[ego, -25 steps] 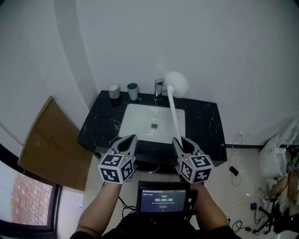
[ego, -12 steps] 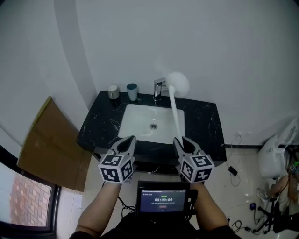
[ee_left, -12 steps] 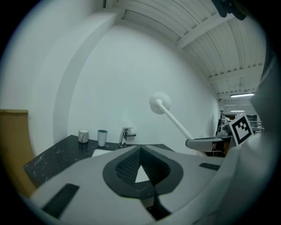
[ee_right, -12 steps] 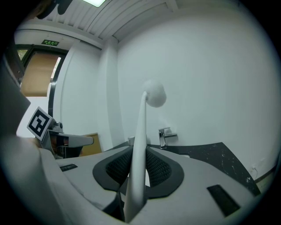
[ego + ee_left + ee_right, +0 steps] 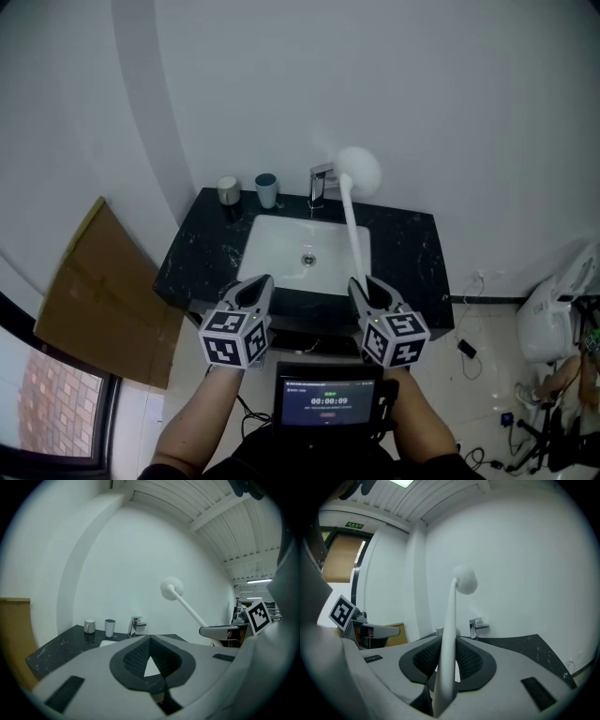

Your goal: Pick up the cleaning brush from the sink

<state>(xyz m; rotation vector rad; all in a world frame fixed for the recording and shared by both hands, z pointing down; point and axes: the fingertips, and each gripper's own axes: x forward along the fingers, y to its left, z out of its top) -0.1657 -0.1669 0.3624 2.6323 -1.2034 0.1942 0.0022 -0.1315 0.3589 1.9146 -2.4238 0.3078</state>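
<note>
- Head view: the cleaning brush (image 5: pixel 350 220) is up out of the sink (image 5: pixel 279 242). Its white handle slants up over the basin and its round fluffy head sits in front of the wall, right beside the faucet (image 5: pixel 320 181).
- The right gripper (image 5: pixel 367 287) is clamped on the bottom end of the handle. Its own view shows the stick pinched between the dark pads and running straight up.
- The left gripper (image 5: pixel 255 287) has its jaws closed together with nothing in them, level with the right one and in front of the black countertop (image 5: pixel 405 251).
- Versus a second ago, basically nothing is different. It's the same grip and the same brush angle, and both grippers are parked in the same spot.
- Two cups (image 5: pixel 247 188) stand at the back left of the counter.
- A cardboard sheet (image 5: pixel 101 295) leans by the left wall.
- A small screen (image 5: pixel 326 401) sits between the person's forearms.
</note>
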